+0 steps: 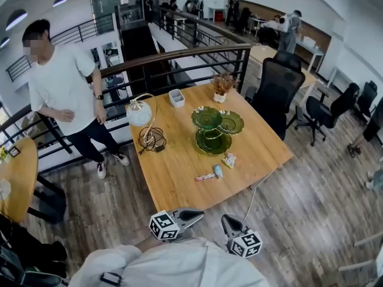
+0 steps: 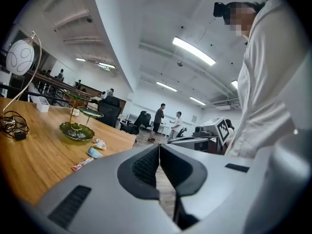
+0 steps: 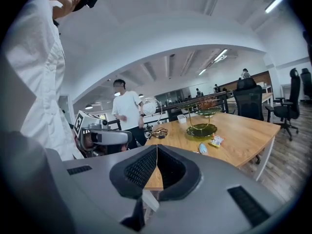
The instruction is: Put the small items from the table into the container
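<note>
- Three small packets on the wooden counter (image 1: pixel 179 172), all just on the near side of the green tiered stand (image 1: pixel 211 128): a white-and-yellow packet (image 1: pixel 229 159) closest to the stand, a blue packet (image 1: pixel 218 171) just beyond it, and a long red-and-white wrapper (image 1: pixel 204 177) farthest from the stand. None is touched.
- One white tub (image 1: pixel 176 97), behind and left of the stand, near the counter's far edge.
- One potted plant (image 1: pixel 221 85), behind the stand.
- One globe lamp (image 1: pixel 139 112) with a coil of black cable (image 1: pixel 152 139), left of the stand.
- One left gripper (image 1: pixel 198 214), off the counter's near edge, well apart from the stand. Its fingers (image 2: pixel 144 167) are pressed together with nothing between them.
- One right gripper (image 1: pixel 225 219), beside the left one, equally far from the stand. Its fingers (image 3: pixel 141 167) are also pressed together and empty.
- One person in a white shirt (image 1: pixel 63 88), standing by the railing, far left of the stand.
</note>
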A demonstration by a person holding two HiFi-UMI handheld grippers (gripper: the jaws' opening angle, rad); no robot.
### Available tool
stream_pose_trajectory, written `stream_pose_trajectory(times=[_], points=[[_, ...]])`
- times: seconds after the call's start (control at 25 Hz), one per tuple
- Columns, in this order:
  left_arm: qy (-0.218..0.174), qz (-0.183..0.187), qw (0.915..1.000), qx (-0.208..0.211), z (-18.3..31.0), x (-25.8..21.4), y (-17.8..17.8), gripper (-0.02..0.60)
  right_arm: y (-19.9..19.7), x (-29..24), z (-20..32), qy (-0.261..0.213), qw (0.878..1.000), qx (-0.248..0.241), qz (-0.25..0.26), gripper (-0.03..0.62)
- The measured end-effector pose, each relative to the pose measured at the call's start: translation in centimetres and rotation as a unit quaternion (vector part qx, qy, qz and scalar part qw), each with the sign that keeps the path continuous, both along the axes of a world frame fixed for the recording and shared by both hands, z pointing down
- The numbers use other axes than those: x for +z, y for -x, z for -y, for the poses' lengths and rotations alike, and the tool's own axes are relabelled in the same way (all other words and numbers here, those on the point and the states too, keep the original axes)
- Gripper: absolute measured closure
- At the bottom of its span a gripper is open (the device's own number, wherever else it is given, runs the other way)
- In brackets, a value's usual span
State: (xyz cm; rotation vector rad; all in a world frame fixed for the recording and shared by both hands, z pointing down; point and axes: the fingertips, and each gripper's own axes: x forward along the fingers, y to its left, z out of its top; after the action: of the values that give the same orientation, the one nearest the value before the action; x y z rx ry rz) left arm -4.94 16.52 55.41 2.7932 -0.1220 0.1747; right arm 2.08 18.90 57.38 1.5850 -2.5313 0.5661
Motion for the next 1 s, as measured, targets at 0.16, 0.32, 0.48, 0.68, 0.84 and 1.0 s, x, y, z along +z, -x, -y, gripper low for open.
stream_pose_trajectory(times=[0.16, 0.32, 0.48, 0.68, 0.84, 1.0], points=[[0.000, -0.002, 1.0000, -0.002, 0.07, -0.01, 0.27, 0.574, 0.06, 0.07, -0.05, -0.001, 1.000, 0.006, -0.002, 0.580], [0.001, -0.003, 1.0000, -0.006, 0.03, -0.11, 0.63, 0.574, -0.22, 0.05, -0.30, 0.000, 1.000, 0.015, -0.007, 0.580], [0.001, -0.005, 1.0000, -0.008, -0.06, -0.14, 0.87, 0.574, -0.29, -0.07, -0.42, -0.002, 1.000, 0.018, -0.008, 0.580], [0.003, -0.006, 0.9999, -0.011, -0.11, -0.18, 0.95, 0.574, -0.19, -0.01, -0.49, -0.001, 1.000, 0.018, -0.009, 0.580], [0.004, -0.006, 0.9999, -0.011, -0.14, -0.30, 0.84, 0.574, -0.34, 0.01, -0.51, 0.001, 1.000, 0.019, -0.009, 0.580], [0.003, -0.006, 0.9999, -0.011, -0.13, -0.37, 0.77, 0.572, -0.46, -0.08, -0.53, -0.001, 1.000, 0.018, -0.006, 0.580]])
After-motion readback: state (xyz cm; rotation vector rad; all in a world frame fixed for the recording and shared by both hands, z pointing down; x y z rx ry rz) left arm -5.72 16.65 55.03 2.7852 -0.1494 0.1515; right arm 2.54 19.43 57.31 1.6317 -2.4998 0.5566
